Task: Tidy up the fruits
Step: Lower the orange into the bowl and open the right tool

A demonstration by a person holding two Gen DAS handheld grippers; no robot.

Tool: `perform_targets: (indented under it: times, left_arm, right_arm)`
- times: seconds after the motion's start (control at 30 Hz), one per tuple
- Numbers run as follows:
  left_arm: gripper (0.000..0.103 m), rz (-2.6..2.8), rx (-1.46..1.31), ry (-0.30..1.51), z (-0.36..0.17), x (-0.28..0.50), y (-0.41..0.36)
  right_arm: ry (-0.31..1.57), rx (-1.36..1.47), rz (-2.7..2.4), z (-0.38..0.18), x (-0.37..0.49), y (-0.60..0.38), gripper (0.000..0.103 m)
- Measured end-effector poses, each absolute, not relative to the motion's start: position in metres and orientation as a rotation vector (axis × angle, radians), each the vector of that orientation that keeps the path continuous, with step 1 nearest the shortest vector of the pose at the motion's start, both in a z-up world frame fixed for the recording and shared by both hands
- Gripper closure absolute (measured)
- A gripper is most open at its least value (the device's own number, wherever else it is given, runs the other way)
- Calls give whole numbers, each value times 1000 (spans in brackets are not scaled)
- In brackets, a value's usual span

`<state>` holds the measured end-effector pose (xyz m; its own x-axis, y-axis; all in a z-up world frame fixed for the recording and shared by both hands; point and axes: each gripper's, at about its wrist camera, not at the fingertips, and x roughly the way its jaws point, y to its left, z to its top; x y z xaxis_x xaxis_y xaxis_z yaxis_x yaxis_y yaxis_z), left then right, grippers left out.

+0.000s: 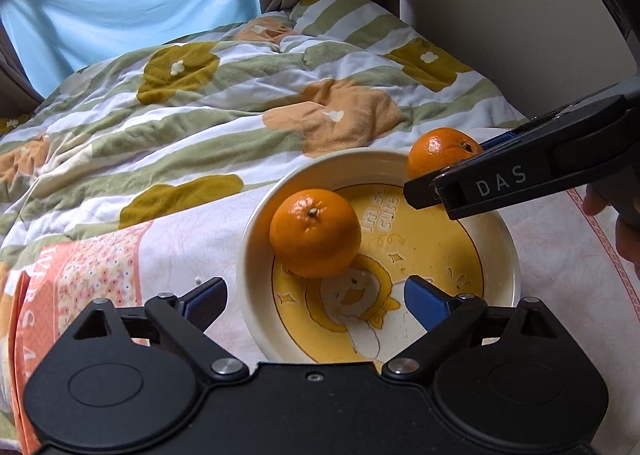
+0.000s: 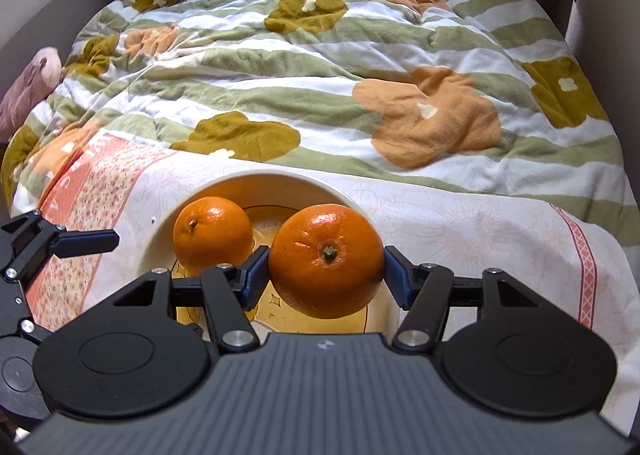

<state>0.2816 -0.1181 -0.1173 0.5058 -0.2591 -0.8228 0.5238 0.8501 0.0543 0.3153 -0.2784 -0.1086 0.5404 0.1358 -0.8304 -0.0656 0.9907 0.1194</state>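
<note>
A cream bowl [image 1: 506,251] with a yellow duck picture sits on a pale cloth on the bed. One orange [image 1: 315,233] lies inside it at the left. My right gripper [image 2: 325,267] is shut on a second orange [image 2: 326,259] and holds it above the bowl [image 2: 160,231], beside the first orange [image 2: 212,233]. In the left wrist view the held orange [image 1: 442,151] hangs over the bowl's far right rim, between the right gripper's fingers [image 1: 480,185]. My left gripper [image 1: 314,295] is open and empty at the bowl's near rim; it shows at the left in the right wrist view [image 2: 86,243].
A quilt [image 1: 240,95] with green stripes and orange and olive flowers covers the bed behind the bowl. An orange-patterned cloth [image 1: 80,267] lies at the left. A plush toy [image 2: 28,91] sits at the far left. Curtains and a blue sheet [image 1: 120,3] hang behind.
</note>
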Motion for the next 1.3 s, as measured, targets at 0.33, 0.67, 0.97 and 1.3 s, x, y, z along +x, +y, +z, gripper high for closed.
perform_targets:
  times: [0.33,0.67,0.97,1.3]
  left_arm:
    - [6,-447,293,941,-116,277,-104]
    - [6,-449,304,941,-118,273,-110]
    - [6,-416,302,947,-117,273,-111]
    - [6,-397,308,902,-96,259,-106]
  right_arm:
    - [987,-65,211,-126,321,-262,28]
    - [1006,-72,259,-137,329,-259,28]
    - [939,-122,312,-135,322,-258,0]
    - [906,-88,287,-109,312,-269,0]
